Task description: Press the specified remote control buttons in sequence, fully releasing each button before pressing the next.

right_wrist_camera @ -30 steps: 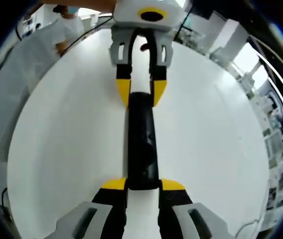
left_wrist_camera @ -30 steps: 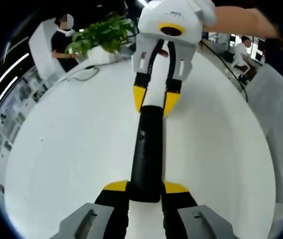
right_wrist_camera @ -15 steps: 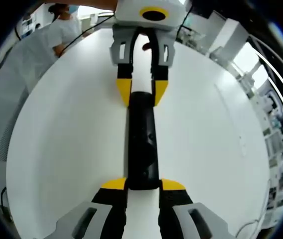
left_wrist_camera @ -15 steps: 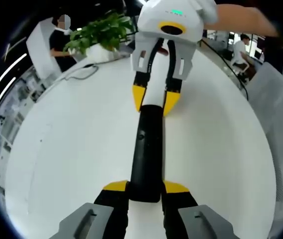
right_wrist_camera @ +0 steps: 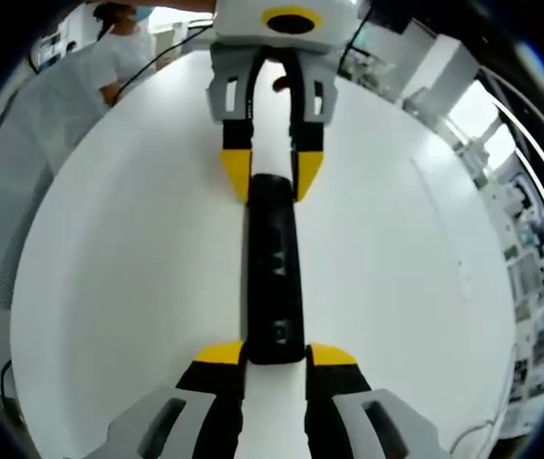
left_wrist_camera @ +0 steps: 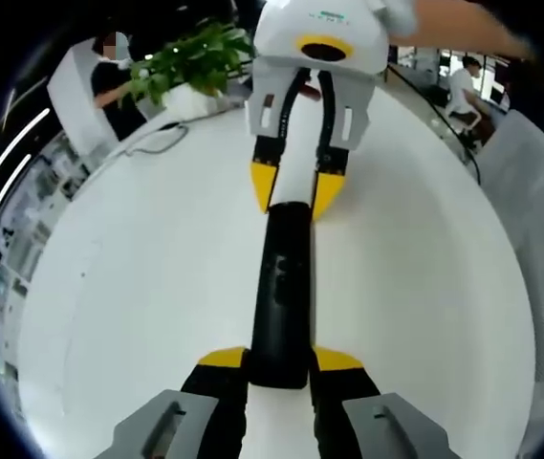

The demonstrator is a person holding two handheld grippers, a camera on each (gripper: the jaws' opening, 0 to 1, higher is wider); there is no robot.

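Grip: my left gripper and right gripper each clamp an end of the black remote.
Room: bare white table on both sides.
Change: plant slid higher in the left gripper view.

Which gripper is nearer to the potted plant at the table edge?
Right. The right gripper holds the remote's far end, on the side of the potted plant. The left gripper holds the near end, farther from it.
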